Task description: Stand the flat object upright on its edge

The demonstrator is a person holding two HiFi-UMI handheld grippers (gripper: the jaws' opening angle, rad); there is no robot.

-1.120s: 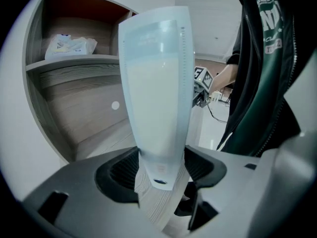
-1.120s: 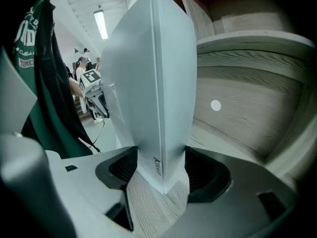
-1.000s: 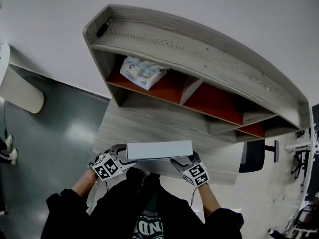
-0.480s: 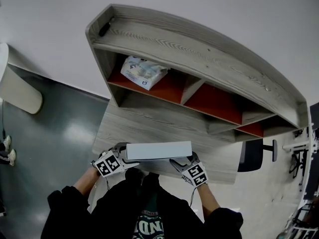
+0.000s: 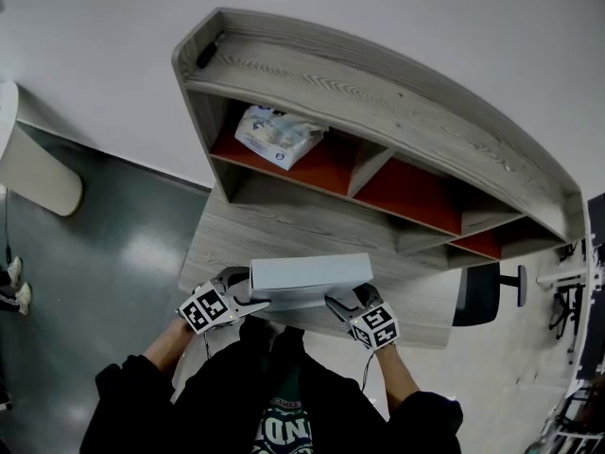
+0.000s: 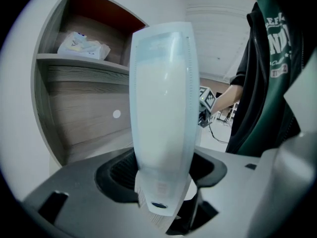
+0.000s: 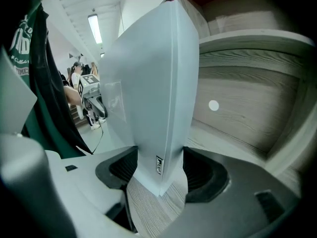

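A flat white box [image 5: 310,274] is tilted up on its long edge over the front of the wooden desk [image 5: 284,230], its broad face turned toward me. My left gripper [image 5: 248,291] holds its left end and my right gripper [image 5: 338,299] its right end. In the left gripper view the box [image 6: 163,108] stands tall between the dark pads [image 6: 116,170]. That gripper's jaws have just been closing, and they press on it. In the right gripper view the box [image 7: 153,98] fills the gap between the pads, its lower corner close over the desk.
A grey wooden shelf unit [image 5: 378,93] with red-backed cubbies stands on the desk behind the box. The left cubby holds a wrapped white packet [image 5: 279,135]. A small dark object [image 5: 210,50] lies on the shelf top. An office chair [image 5: 482,296] stands at the right.
The box has tipped up from lying nearly flat, so more of its broad face shows. My left gripper has risen a little with it; the right one has stayed in place.
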